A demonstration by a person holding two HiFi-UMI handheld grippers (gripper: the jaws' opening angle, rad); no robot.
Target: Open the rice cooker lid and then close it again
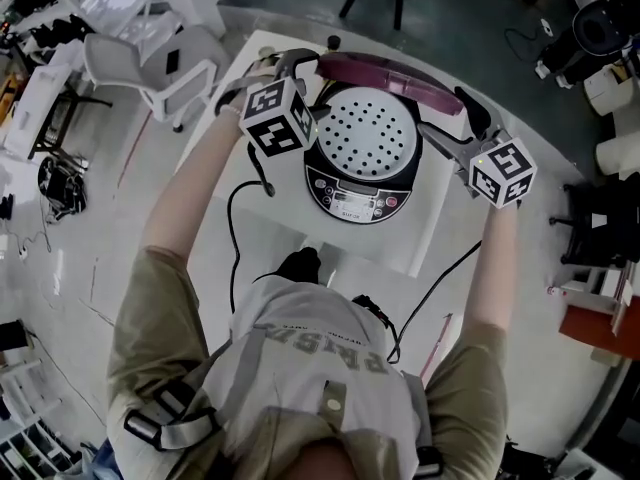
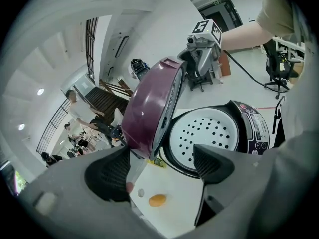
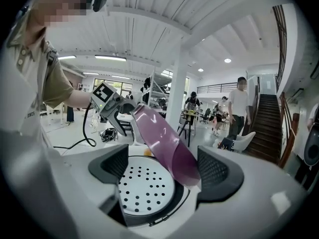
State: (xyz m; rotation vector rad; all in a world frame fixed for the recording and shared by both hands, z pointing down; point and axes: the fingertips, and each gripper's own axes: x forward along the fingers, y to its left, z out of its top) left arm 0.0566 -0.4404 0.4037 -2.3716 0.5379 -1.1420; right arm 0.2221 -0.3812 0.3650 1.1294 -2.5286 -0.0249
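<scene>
A black rice cooker [image 1: 358, 196] stands on a white table [image 1: 255, 268], its perforated white inner plate [image 1: 368, 135] exposed. Its purple lid [image 1: 392, 74] stands raised at the back. My left gripper [image 1: 280, 66] is at the cooker's left, open, with the lid's edge [image 2: 149, 108] and the plate [image 2: 209, 136] ahead of its empty jaws [image 2: 162, 166]. My right gripper [image 1: 458, 123] is at the cooker's right, open too; in its own view the lid [image 3: 164, 143] slants down between the two pads [image 3: 217, 171], and I see no pad pressing on it. Each gripper shows in the other's view: right gripper [image 2: 202, 49], left gripper [image 3: 112, 106].
A small orange object [image 2: 157, 200] lies on the table near the left jaws. A black cable [image 1: 236, 230] runs across the table's left part. A white chair [image 1: 150, 68] stands on the floor at the back left. People and a staircase [image 3: 266, 128] are in the background.
</scene>
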